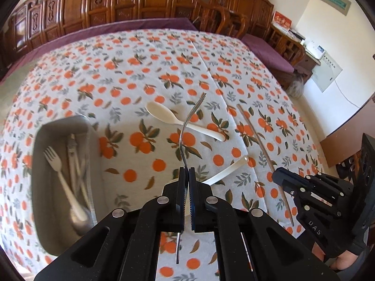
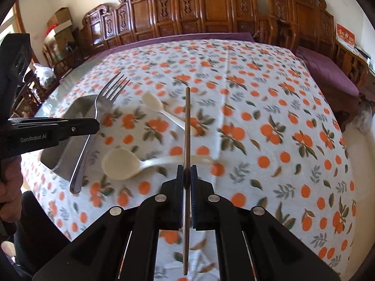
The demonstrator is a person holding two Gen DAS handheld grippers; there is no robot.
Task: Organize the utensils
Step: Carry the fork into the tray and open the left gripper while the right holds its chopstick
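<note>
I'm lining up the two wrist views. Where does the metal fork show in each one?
Left wrist: the metal fork stands mid-frame, clamped in the left gripper, tines away from the camera.
Right wrist: the fork is at left, held by the left gripper above the tray.
Shared landmark: the far white spoon.

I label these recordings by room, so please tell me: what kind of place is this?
Probably a home dining or sitting room: a large table under an orange-print tablecloth, carved wooden chairs along the wall, and a metal utensil tray on the table.
</note>
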